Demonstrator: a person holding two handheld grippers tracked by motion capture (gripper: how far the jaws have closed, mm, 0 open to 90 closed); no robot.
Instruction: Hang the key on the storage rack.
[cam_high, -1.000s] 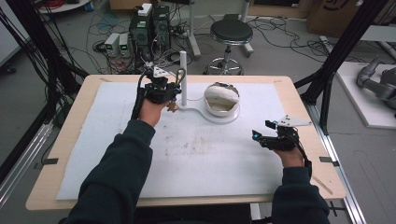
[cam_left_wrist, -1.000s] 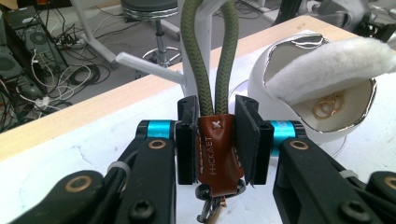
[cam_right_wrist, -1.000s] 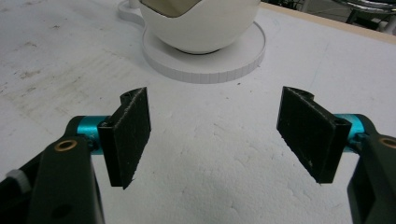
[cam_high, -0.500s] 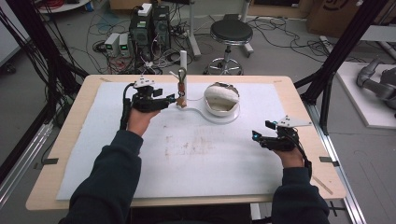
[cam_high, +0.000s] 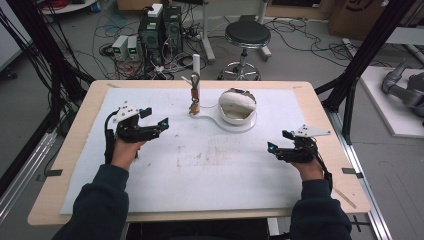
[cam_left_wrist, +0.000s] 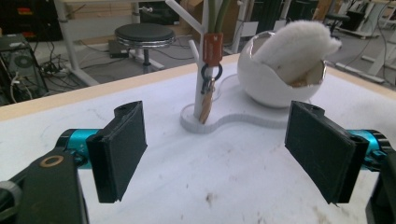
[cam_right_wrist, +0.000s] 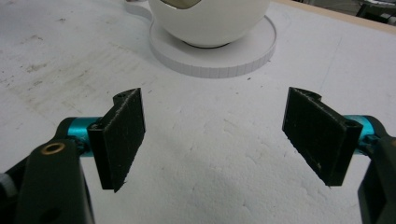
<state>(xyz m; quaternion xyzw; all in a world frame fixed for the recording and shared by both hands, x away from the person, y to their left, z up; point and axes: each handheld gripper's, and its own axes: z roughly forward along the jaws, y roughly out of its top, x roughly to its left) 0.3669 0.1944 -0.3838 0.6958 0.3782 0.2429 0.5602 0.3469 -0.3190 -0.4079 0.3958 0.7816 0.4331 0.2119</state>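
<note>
A white stand (cam_high: 210, 119) lies at the back middle of the table, with a thin branched post (cam_high: 196, 85) (cam_left_wrist: 201, 70). From the post hangs an orange-clipped key ring with a strap (cam_high: 194, 102) (cam_left_wrist: 211, 70). On the stand's round end sits a white egg-shaped bowl (cam_high: 238, 106) (cam_left_wrist: 275, 70) (cam_right_wrist: 210, 21) with a fluffy white lining. My left gripper (cam_high: 155, 126) (cam_left_wrist: 224, 158) is open over the mat, left of the post and apart from it. My right gripper (cam_high: 276, 148) (cam_right_wrist: 219, 140) is open at the right, nothing between its jaws.
A white foam mat (cam_high: 200, 165) with some stains covers the wooden table (cam_high: 320, 105). Behind the table stand a black stool (cam_high: 247, 35), computers and cables (cam_high: 160, 30) on the floor. Black frame posts rise at both sides.
My left gripper has pulled back from the post toward the left and near side, now open. The key ring stays hanging on the post. The right gripper has not moved.
</note>
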